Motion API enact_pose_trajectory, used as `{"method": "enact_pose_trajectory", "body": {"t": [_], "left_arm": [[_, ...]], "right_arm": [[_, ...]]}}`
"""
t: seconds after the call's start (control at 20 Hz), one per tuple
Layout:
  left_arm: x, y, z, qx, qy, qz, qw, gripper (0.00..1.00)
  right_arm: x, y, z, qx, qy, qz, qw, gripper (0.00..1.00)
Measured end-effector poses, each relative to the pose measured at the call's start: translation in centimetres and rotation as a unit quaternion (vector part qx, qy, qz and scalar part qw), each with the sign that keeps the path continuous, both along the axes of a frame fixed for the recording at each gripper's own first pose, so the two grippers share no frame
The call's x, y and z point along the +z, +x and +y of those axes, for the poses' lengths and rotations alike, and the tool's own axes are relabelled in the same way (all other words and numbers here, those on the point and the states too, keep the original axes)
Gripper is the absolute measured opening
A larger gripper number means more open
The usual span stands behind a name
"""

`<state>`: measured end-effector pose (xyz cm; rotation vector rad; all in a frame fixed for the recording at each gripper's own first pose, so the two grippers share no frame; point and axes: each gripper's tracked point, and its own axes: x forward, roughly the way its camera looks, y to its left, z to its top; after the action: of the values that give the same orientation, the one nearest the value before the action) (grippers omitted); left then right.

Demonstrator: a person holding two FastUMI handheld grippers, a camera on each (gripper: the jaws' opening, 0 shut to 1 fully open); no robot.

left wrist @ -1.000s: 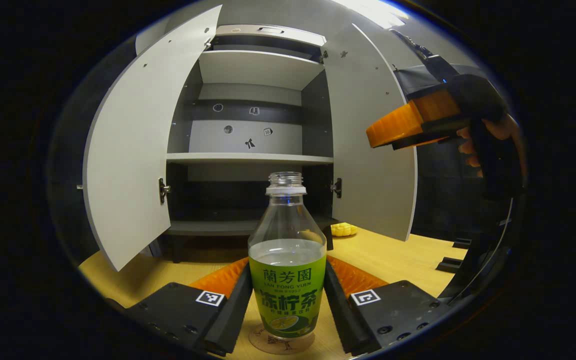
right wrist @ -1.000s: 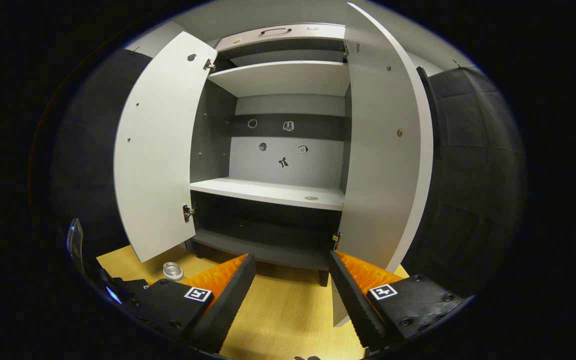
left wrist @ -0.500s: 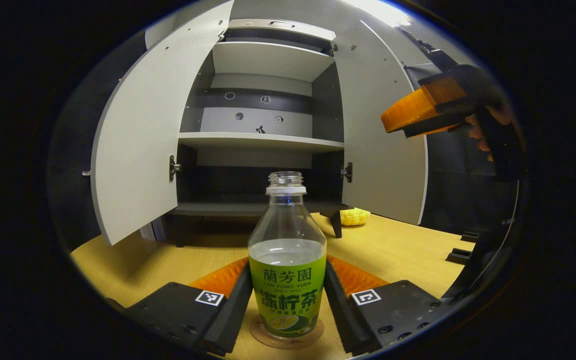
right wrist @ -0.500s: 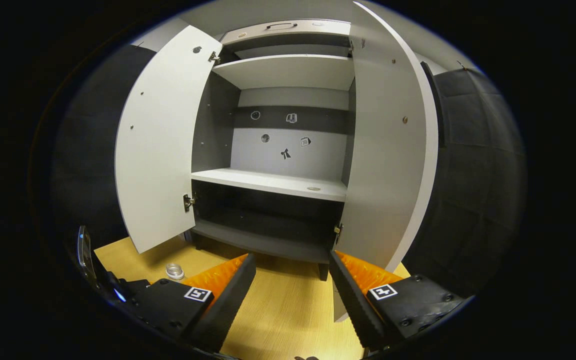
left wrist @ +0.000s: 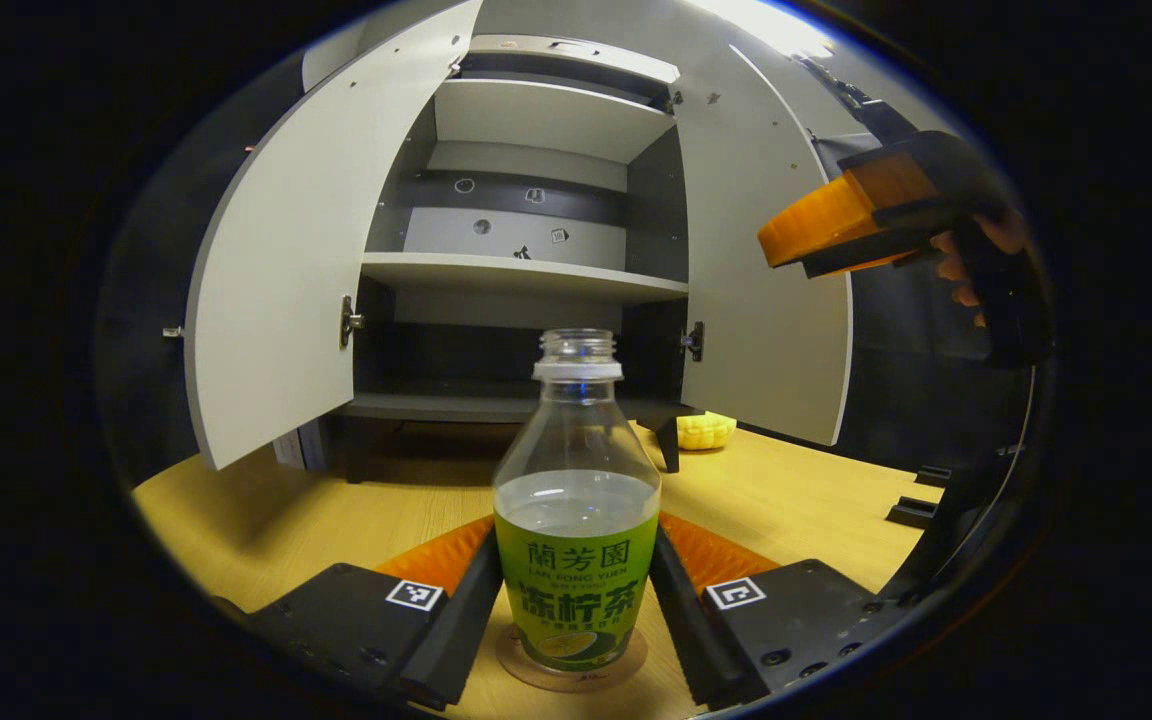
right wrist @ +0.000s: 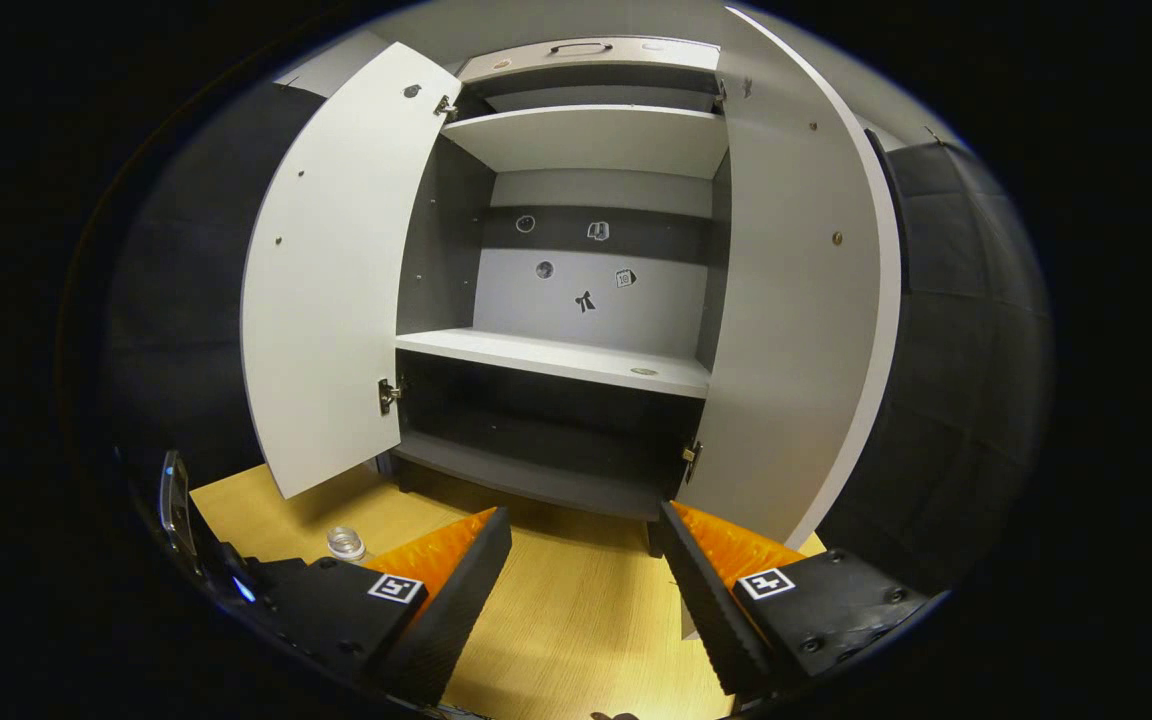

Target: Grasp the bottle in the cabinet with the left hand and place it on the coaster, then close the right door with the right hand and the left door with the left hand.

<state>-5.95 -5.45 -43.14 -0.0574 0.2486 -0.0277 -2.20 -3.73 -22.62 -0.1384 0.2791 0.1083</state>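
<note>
A clear bottle with a green label and no cap stands upright on a round coaster on the wooden table. My left gripper is shut on it, one finger against each side of the label. The grey cabinet stands behind with its left door and right door both swung open. My right gripper, held by a hand, hovers high in front of the right door. In the right gripper view the right gripper is open with nothing between its fingers, facing the right door. The bottle's neck shows low on the left there.
A yellow object lies on the table by the cabinet's right foot. Black stand feet sit at the table's right edge. The cabinet shelves are bare, with small stickers on the back wall.
The left gripper view has dropped and pulled back, so the cabinet sits farther off. Its fingers have spread very slightly beside the bottle. The right gripper has drifted a little rightward.
</note>
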Motion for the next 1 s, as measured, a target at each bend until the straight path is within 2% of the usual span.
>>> {"method": "enact_pose_trajectory", "body": {"t": [0.25,0.45,0.75,0.85,1.0], "left_arm": [[0.0,-0.1,-0.2,-0.003,0.0,0.003,1.0,0.94],[1.2,0.3,-0.5,-0.01,0.001,-0.007,1.0,0.95],[6.6,2.0,-0.6,-0.019,0.03,-0.04,0.999,0.95],[9.6,2.6,-0.4,-0.019,0.052,-0.056,0.997,0.96],[14.7,3.5,-1.3,-0.036,0.055,-0.084,0.994,0.95]], "right_arm": [[-0.3,-0.3,0.3,0.001,-0.005,0.005,1.0,0.98],[0.1,-0.4,0.3,-0.004,-0.005,0.003,1.0,0.98],[2.6,-0.6,0.3,-0.011,0.003,-0.011,1.0,0.98],[3.9,-0.5,0.5,-0.012,0.01,-0.017,1.0,0.98],[6.7,-0.3,-0.2,-0.023,0.012,-0.032,0.999,0.98]]}}
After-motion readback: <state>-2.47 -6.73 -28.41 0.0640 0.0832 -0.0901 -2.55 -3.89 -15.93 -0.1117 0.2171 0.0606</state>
